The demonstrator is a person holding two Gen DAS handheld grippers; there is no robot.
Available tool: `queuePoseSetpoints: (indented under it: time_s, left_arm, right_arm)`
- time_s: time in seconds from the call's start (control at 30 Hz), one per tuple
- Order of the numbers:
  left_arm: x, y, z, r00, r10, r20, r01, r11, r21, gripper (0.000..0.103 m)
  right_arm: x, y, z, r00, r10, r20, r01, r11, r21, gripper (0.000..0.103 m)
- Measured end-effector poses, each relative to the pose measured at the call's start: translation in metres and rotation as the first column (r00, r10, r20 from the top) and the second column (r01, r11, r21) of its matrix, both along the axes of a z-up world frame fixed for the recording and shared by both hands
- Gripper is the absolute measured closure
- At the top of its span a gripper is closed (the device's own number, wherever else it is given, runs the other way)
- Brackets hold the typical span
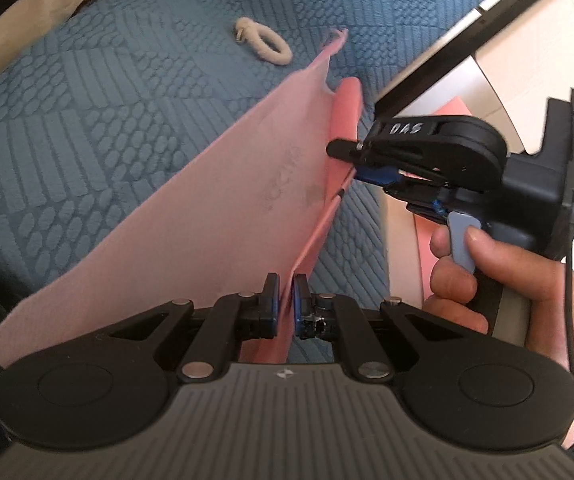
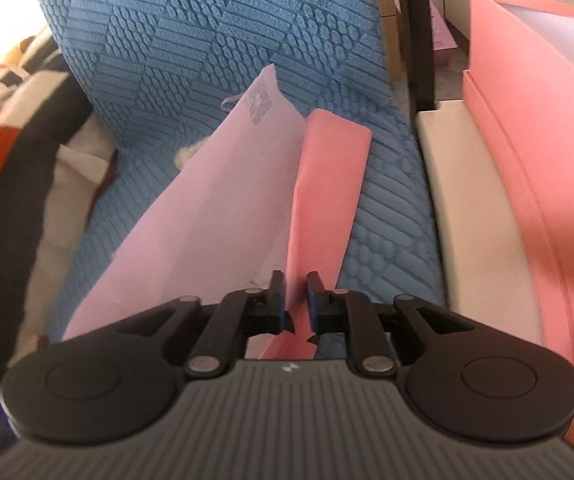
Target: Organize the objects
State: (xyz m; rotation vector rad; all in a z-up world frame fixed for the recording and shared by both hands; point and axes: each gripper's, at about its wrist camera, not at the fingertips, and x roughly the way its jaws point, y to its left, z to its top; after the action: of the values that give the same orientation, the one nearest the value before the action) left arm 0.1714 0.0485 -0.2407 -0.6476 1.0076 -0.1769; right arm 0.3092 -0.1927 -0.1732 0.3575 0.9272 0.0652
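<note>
Left wrist view: your left tool (image 1: 286, 294) pinches the pink bag (image 1: 191, 216) above the blue quilt (image 1: 87, 120); your right tool (image 1: 345, 156) clamps its far edge.

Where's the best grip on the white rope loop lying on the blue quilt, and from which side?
The white rope loop lies flat on the blue quilt, an elongated oval with a metal bit at one end. Probably best: come straight down and pinch across one long strand mid-length, one finger inside the loop. Both claws, left and right, currently hold the pink bag.
</note>
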Motion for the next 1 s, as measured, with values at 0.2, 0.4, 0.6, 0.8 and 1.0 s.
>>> queuePoseSetpoints:
  time_s: [0.2, 0.4, 0.6, 0.8, 1.0]
  left_arm:
    - [0.013, 0.004, -0.009, 0.999, 0.032, -0.040, -0.033, 0.999, -0.027, 0.094]
    - [0.022, 0.001, -0.011, 0.998, 0.034, -0.046, -0.036, 0.999, -0.024, 0.094]
    - [0.017, 0.002, -0.008, 0.999, 0.033, -0.031, -0.034, 0.999, -0.021, 0.094]
    - [0.016, 0.005, 0.008, 0.999, 0.037, 0.036, -0.037, 0.999, 0.003, 0.094]
    - [0.015, -0.013, 0.032, 0.988, -0.056, 0.143, 0.039, 0.992, 0.120, 0.094]
  right_arm:
    - [-0.001, -0.008, 0.004, 1.000, -0.007, 0.028, 0.003, 0.989, 0.146, 0.074]
    - [-0.008, -0.001, 0.003, 0.999, 0.039, 0.006, -0.040, 0.992, 0.119, 0.076]
    - [-0.008, 0.007, -0.010, 0.993, 0.107, -0.048, -0.103, 0.992, 0.069, 0.082]
    - [-0.010, 0.011, -0.012, 0.989, 0.140, -0.051, -0.137, 0.989, 0.050, 0.082]
    - [-0.011, 0.013, -0.011, 0.989, 0.141, -0.052, -0.139, 0.989, 0.045, 0.085]
